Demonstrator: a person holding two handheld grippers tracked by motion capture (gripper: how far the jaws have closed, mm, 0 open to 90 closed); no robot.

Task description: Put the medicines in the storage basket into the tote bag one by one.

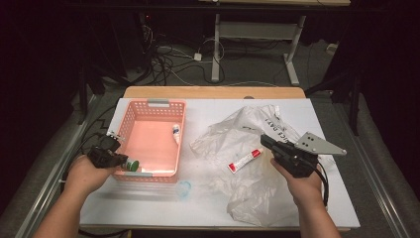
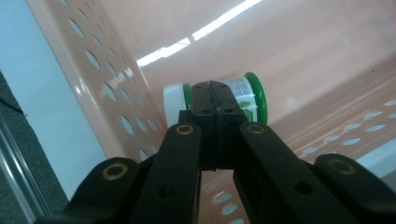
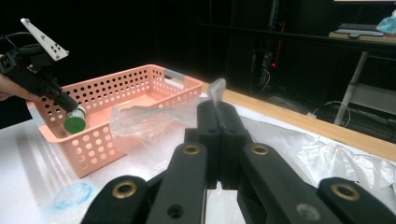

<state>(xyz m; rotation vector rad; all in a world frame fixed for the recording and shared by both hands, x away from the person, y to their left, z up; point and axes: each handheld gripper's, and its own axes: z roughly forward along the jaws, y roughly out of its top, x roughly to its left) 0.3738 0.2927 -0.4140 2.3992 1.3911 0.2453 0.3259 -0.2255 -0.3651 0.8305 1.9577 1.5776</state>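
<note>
- The left gripper (image 1: 120, 161) sits at the near left corner of the pink basket (image 1: 130, 117), jaws pinched together, with a small green-capped jar (image 1: 132, 165) right at their tips
- From the left gripper view the jaws look pressed flat against each other in front of the jar (image 2: 247, 95), which lies on its side beyond them near the perforated wall (image 2: 98, 88); I cannot tell whether they nip its edge or just touch it
- My guess is the jar is being set down into the basket, so the thing to do well is lower it until it rests on the floor, then ease off without dragging it against the wall
- Further along the basket floor lies a little white bottle (image 1: 176, 133), well apart from the jar, so there is room to let go
- On the table just beside the basket's near rim there's a bluish clear lid (image 1: 183, 188)
- Right of that a crumpled plastic bag (image 1: 233, 134) is spread out, with a red and white tube (image 1: 244, 161) lying on it
- The right gripper (image 1: 265, 141) hangs over the bag, jaws closed; in the right gripper view a wisp of bag (image 3: 217, 91) sticks up at their tips, so it seems to be pinching the plastic
- Holding the bag steady while the left hand finishes looks sensible; the tube seems the next candidate
</note>
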